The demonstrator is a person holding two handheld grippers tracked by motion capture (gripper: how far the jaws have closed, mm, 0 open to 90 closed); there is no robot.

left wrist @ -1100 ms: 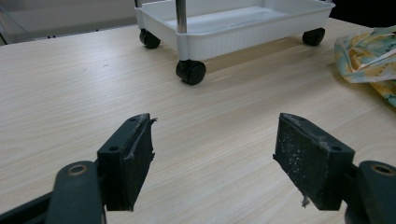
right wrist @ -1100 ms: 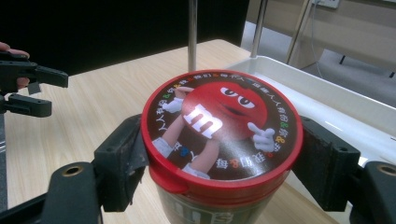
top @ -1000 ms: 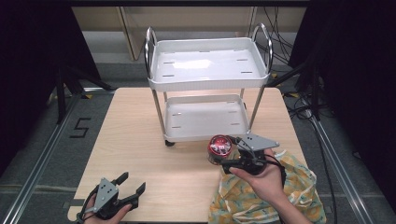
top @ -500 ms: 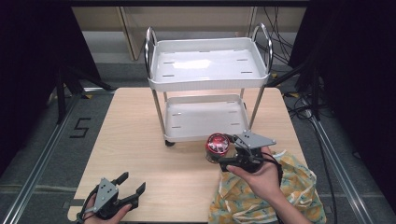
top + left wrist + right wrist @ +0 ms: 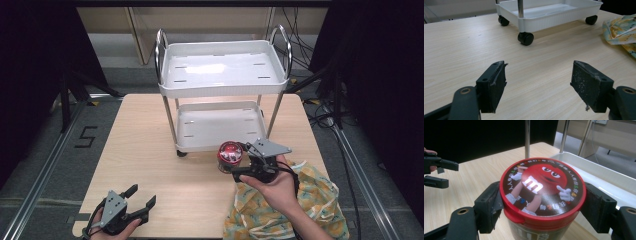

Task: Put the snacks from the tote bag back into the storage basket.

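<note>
Right hand-held gripper [image 5: 239,162] clamps red-lidded candy tub [image 5: 541,195] beside cart [image 5: 222,85].

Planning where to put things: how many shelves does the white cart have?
2: a top white tray shelf between the chrome handles, and a lower white tray shelf just above the wooden table. Both look bare.

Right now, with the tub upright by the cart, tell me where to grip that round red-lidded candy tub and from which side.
Grip the round red-lidded candy tub just under its lid rim, coming in level from the person's side, as the right gripper does. Its upright round wall gives two opposite faces for the jaws, and the wider lid should stop slipping.
</note>
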